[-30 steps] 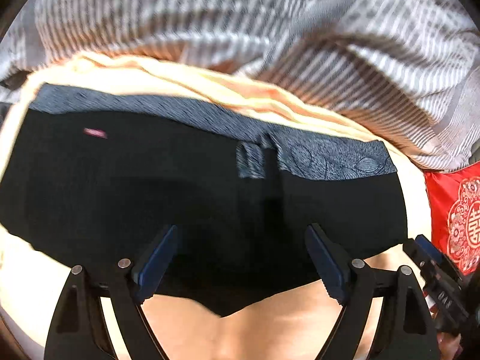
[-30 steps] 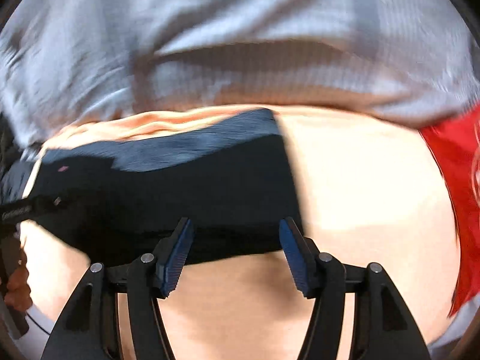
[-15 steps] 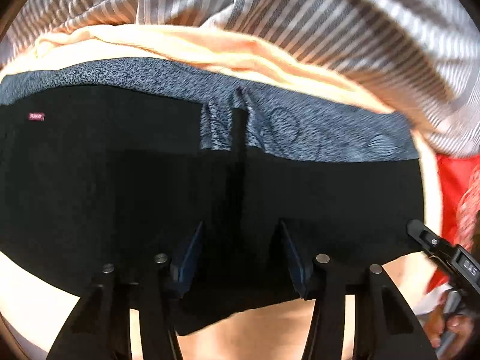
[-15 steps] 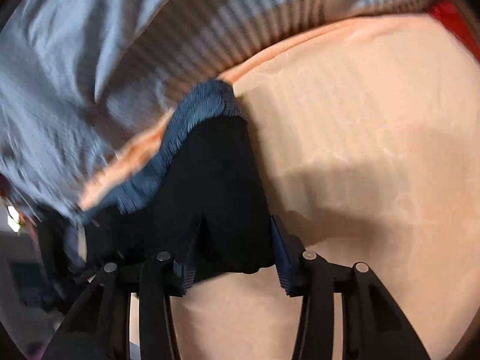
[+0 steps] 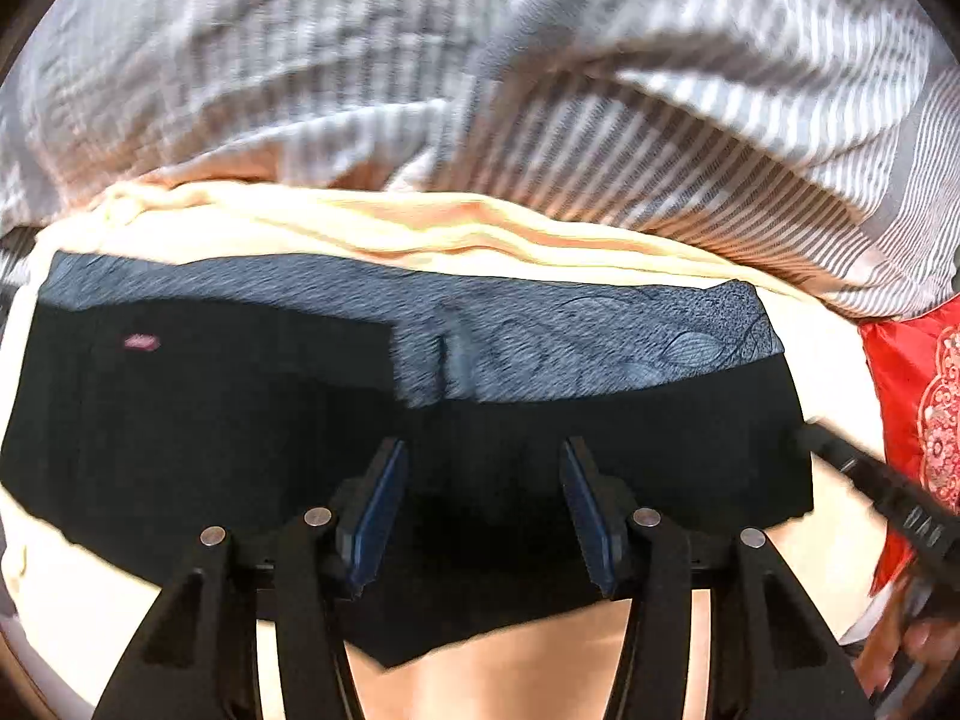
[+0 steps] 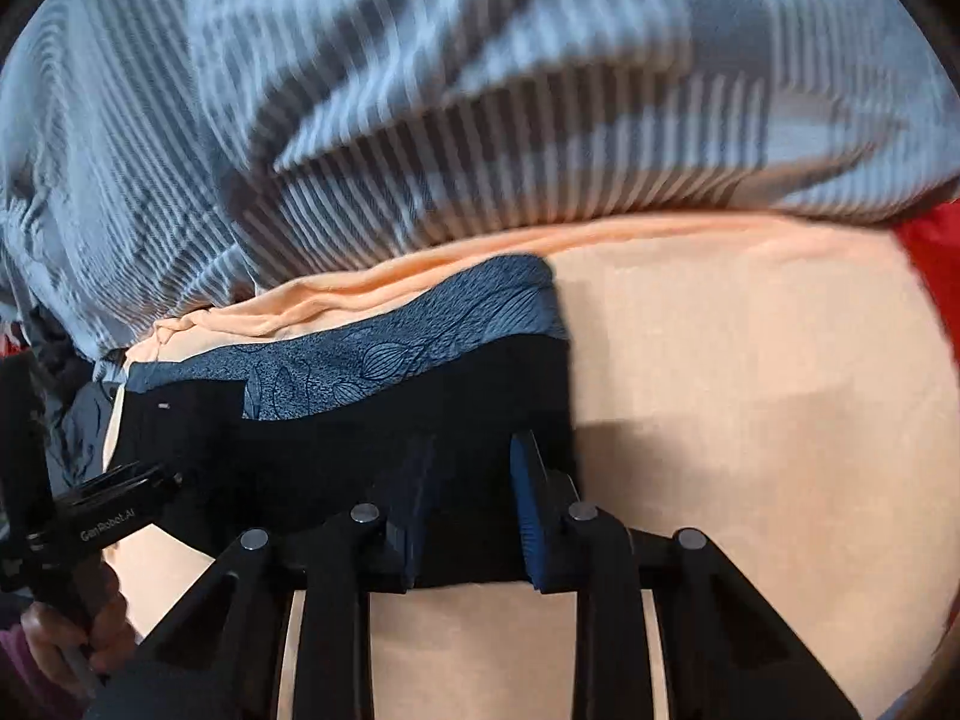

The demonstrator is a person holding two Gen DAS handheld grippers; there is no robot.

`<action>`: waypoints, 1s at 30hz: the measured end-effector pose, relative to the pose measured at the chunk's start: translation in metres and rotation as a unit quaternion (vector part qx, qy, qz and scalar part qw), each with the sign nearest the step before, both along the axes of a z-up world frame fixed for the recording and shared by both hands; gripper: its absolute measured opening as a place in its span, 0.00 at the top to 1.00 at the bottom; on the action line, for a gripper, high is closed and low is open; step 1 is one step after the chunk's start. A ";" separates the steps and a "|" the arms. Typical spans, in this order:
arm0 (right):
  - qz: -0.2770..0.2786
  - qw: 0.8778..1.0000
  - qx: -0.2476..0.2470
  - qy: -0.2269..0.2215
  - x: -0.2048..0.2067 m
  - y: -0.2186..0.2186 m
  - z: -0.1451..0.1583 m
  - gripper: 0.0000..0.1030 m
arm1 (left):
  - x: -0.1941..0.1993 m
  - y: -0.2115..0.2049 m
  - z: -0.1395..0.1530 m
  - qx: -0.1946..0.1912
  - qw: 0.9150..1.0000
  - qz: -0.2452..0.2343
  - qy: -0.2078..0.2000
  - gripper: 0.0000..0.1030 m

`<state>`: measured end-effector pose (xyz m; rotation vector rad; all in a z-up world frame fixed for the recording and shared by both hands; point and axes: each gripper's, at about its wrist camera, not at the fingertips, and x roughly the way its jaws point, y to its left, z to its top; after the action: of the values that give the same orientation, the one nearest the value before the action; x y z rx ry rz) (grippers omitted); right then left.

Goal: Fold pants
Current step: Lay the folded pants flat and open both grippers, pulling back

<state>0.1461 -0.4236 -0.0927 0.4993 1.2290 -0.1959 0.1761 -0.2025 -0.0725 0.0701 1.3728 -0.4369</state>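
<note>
Black pants (image 5: 240, 420) with a grey patterned waistband (image 5: 570, 336) lie folded on a peach sheet (image 5: 420, 228). My left gripper (image 5: 483, 510) is over the near hem, jaws partly closed with black fabric between the blue pads; I cannot tell if it grips. My right gripper (image 6: 471, 510) is at the pants' (image 6: 360, 450) right near corner, its pads close together around the black fabric (image 6: 474, 540). The right gripper also shows in the left wrist view (image 5: 870, 492); the left one shows in the right wrist view (image 6: 102, 516).
A grey-and-white striped duvet (image 5: 600, 90) is bunched behind the pants. A red embroidered cushion (image 5: 924, 408) lies at the right. Bare peach sheet (image 6: 750, 420) stretches right of the pants.
Both grippers narrowed from wide open a second ago. The right gripper swung back level at the pants' right corner. The left gripper drew back slightly and its jaws widened a little.
</note>
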 end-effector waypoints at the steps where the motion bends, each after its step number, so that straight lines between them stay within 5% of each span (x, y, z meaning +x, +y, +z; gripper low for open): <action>1: 0.000 1.000 0.000 0.000 0.000 0.000 0.000 0.73 | 0.000 -0.011 -0.013 0.018 1.000 -0.008 0.012 0.47; 3: -0.004 0.999 0.007 0.037 -0.008 0.001 -0.022 0.73 | -0.006 -0.018 -0.051 0.071 0.996 -0.012 0.056 0.47; 5: 0.009 1.000 -0.012 0.020 -0.012 0.009 -0.018 0.72 | -0.013 -0.007 -0.052 0.049 0.998 0.002 0.041 0.46; 8: 0.026 0.999 -0.005 0.034 -0.020 0.018 -0.011 0.69 | -0.020 0.007 -0.043 0.069 0.997 0.014 0.045 0.34; 10: 0.030 0.999 -0.006 0.035 -0.033 0.024 0.008 0.64 | -0.026 0.022 -0.032 0.078 0.995 0.018 0.056 0.34; 12: 0.020 0.999 0.002 0.036 -0.044 0.029 0.023 0.42 | -0.033 0.032 -0.014 0.088 0.995 0.012 0.050 0.34; 15: 0.020 0.999 0.005 0.034 -0.054 0.037 0.040 0.38 | -0.045 0.046 0.013 0.100 0.994 0.003 0.040 0.34; 18: 0.030 0.999 -0.018 0.031 -0.062 0.046 0.067 0.28 | -0.057 0.065 0.042 0.096 0.995 0.005 0.039 0.16; 26: 0.009 0.999 -0.022 0.032 -0.082 0.068 0.120 0.17 | -0.067 0.059 0.089 0.062 0.997 -0.030 0.020 0.15; 30: 0.004 0.999 -0.041 0.024 -0.097 0.087 0.145 0.00 | -0.070 0.051 0.101 0.049 0.997 -0.060 0.010 0.15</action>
<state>0.0493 -0.3370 0.0526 0.4207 1.2646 -0.2504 0.1061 -0.1514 0.0284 0.2298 1.4133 -0.4710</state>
